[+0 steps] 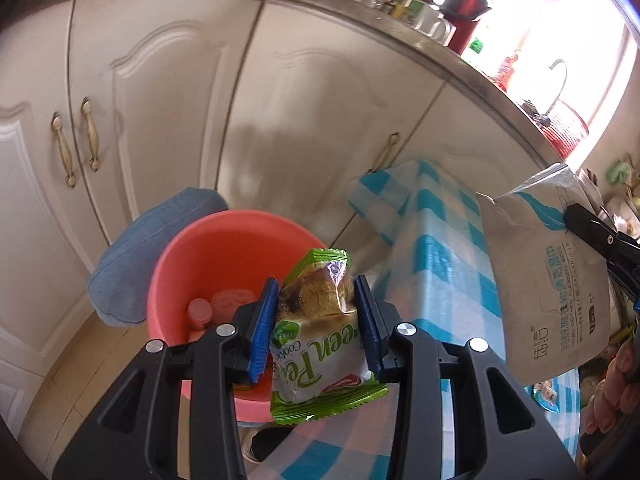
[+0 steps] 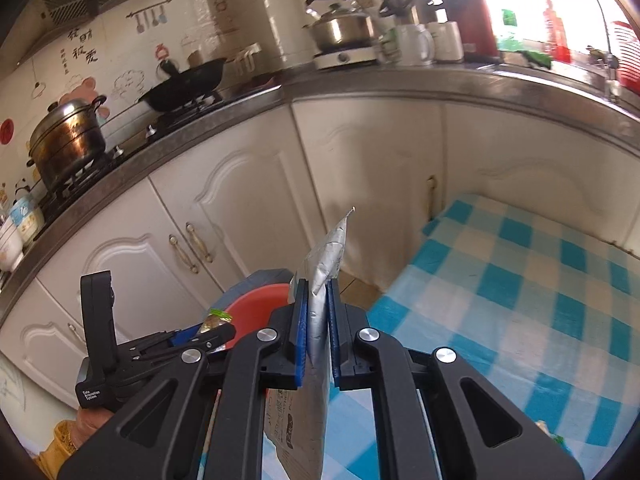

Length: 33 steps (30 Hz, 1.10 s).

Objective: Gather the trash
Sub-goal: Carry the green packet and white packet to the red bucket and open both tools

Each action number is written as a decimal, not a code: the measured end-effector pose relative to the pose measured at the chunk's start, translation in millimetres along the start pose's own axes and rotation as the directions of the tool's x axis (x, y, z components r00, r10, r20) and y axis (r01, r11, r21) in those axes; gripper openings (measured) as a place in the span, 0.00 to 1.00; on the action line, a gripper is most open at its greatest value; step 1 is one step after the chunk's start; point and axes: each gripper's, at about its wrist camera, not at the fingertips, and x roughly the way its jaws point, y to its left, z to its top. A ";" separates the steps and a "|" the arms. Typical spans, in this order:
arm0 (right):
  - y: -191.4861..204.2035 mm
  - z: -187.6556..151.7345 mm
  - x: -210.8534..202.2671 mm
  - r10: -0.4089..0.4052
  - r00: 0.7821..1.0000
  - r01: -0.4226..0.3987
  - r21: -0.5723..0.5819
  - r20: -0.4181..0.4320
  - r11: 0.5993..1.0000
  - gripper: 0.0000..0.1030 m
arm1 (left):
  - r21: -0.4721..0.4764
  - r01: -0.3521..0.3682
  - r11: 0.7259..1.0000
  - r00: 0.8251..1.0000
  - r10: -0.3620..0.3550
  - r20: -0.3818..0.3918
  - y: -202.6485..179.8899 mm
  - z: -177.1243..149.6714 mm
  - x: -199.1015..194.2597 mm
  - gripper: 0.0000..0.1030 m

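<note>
Leftmost, we see a pink bucket (image 1: 208, 264) on the floor; above its rim our left hand-held gripper (image 1: 316, 320) clamps a green cookie packet (image 1: 320, 332). Rightward, over the checked worktop (image 2: 520, 280), our right hand-held gripper (image 2: 318, 320) pinches a wet-wipes pouch (image 1: 544, 272) tightly.

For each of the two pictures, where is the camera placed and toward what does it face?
Left wrist: on the left hand-held gripper, facing down at the cookie packet it clamps, above the pink bucket; fingers of a hand show at the right edge.
Right wrist: on the right hand-held gripper, facing the cabinets, clamping the wipes pouch.
Shared: bucket, pouch, checkered cloth.
</note>
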 end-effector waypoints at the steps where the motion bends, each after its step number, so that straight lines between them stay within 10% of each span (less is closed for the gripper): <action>1: 3.9 0.6 8.5 0.008 1.000 -0.008 -0.006 -0.011 1.000 0.10 | -0.008 -0.008 1.000 1.000 0.008 -0.003 5.3 -0.3 2.1 0.39; 20: 51.6 -10.9 133.3 0.052 0.980 -0.066 -0.070 -0.192 0.995 0.12 | -0.077 -0.068 0.995 0.996 0.063 -0.068 52.5 -9.4 35.9 0.39; 22: 52.2 -11.7 141.4 0.042 0.978 -0.054 -0.053 -0.205 0.997 0.21 | -0.077 -0.081 0.994 0.994 0.074 -0.085 54.8 -10.5 41.9 0.46; 25: 47.7 -13.0 139.3 0.010 0.982 -0.018 -0.040 -0.188 0.999 0.63 | -0.057 -0.123 0.991 0.989 0.118 -0.094 55.2 -13.2 46.6 0.64; 33: 17.3 -13.4 96.0 -0.075 0.991 0.079 0.026 -0.112 0.997 0.86 | -0.036 -0.164 0.986 0.983 0.160 -0.088 55.0 -17.1 44.1 0.84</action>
